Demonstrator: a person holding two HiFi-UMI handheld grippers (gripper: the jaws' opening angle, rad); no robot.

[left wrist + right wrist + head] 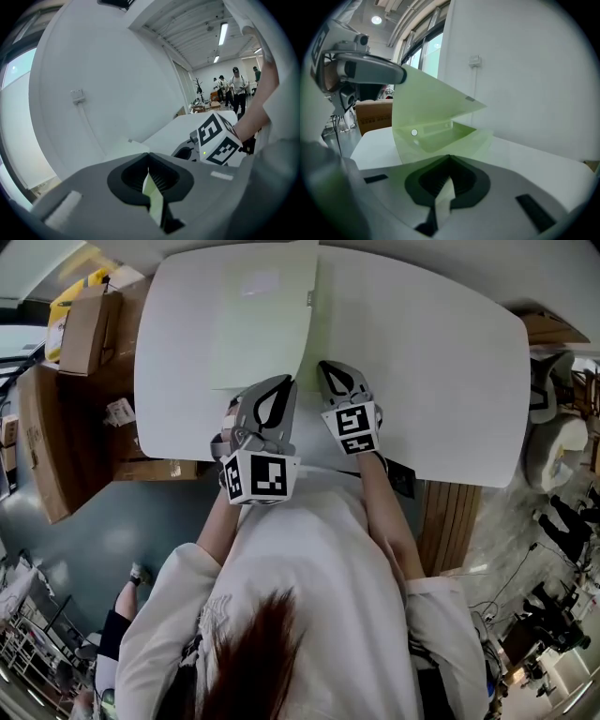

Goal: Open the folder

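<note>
The pale green folder (262, 324) lies on the white worktop (422, 381), reaching from the far edge toward the middle, with its loose corner nearest the person. The left tongs (281, 385) are clenched on the top cover at that corner, and the right gripper view shows the cover lifted clear of the lower leaf. The right tongs (330, 371) are pinched onto the lower leaf's edge just beside them. The folder looks like thin plastic: light, bendy and slick, likely to bow or slip. Best gripped near the free edge, with the lower leaf held down.
</note>
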